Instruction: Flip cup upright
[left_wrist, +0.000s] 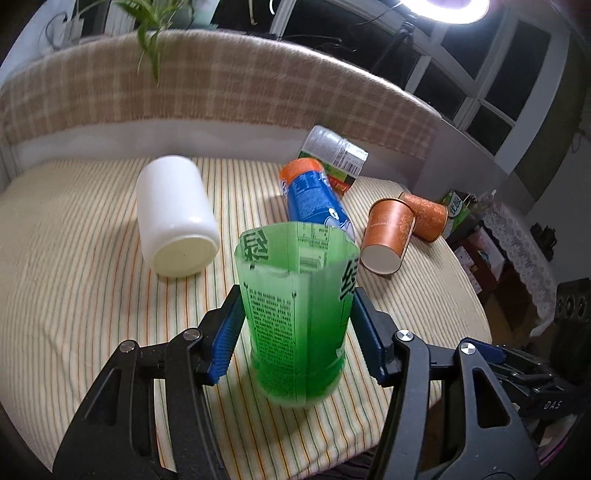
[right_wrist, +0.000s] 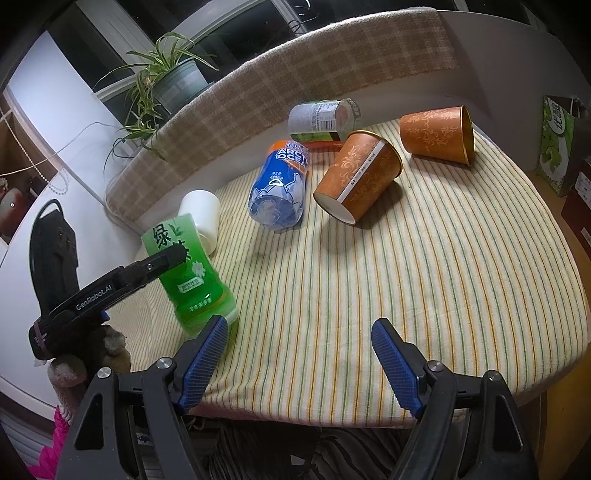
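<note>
A green cut-bottle cup (left_wrist: 299, 317) stands upright, mouth up, on the striped cloth near the front edge. My left gripper (left_wrist: 295, 332) is around its middle, the blue pads (left_wrist: 227, 332) at its sides, shut on it. It also shows in the right wrist view (right_wrist: 188, 273) with the left gripper's finger (right_wrist: 162, 262) across it. My right gripper (right_wrist: 299, 365) is open and empty over the front edge. A white cup (left_wrist: 173, 218), a blue cut-bottle cup (left_wrist: 314, 195) and two orange paper cups (right_wrist: 358, 177) (right_wrist: 436, 134) lie on their sides.
A grey-labelled cut bottle (right_wrist: 321, 118) lies at the back by the plaid cushion (right_wrist: 277, 85). A potted plant (right_wrist: 166, 77) stands behind it. A green box (right_wrist: 557, 144) is off the table's right side. The striped tablecloth (right_wrist: 443, 277) drops off at the front.
</note>
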